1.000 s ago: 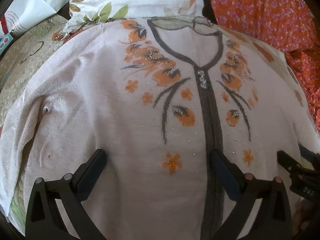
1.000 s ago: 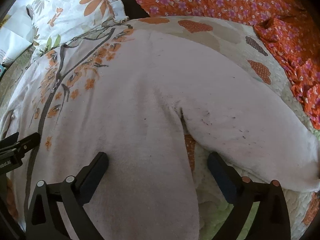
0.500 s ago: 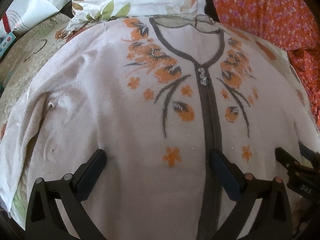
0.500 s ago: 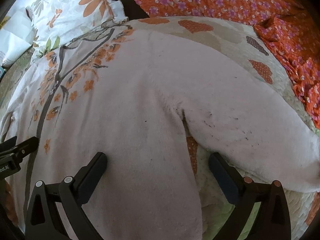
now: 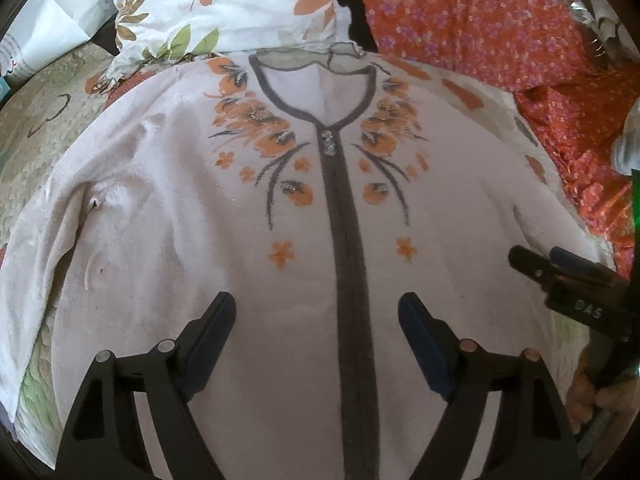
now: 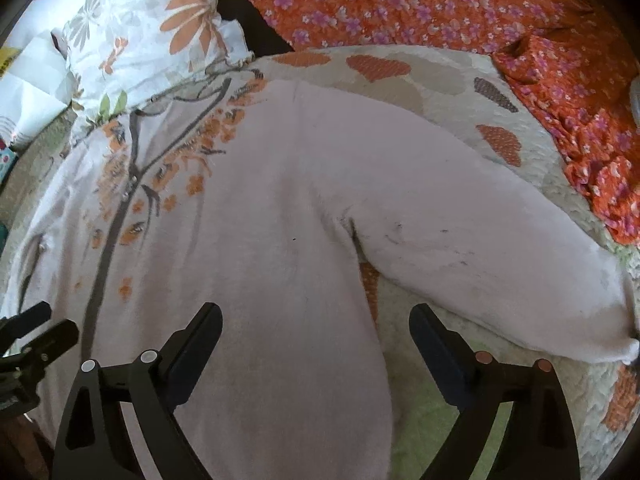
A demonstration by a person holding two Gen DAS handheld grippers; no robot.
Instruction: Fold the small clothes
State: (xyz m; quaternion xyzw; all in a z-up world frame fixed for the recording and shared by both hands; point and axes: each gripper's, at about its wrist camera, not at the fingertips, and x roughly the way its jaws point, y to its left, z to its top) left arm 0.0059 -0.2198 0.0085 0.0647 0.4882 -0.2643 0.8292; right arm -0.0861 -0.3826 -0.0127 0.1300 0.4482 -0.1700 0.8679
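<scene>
Currently the cardigan (image 5: 304, 216) lies flat and face up on the quilt (image 6: 452, 80), collar at the far side, both sleeves spread; no fold is made. The left gripper (image 5: 316, 316) and right gripper (image 6: 316, 324) are closing, pads apart, gripping nothing. All folds remain.

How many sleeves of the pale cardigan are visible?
2. One sleeve of the pale pink knitted cardigan with orange flowers lies along the garment's left edge in the left wrist view; the other sleeve stretches out rightward over the quilted bedspread.
</scene>
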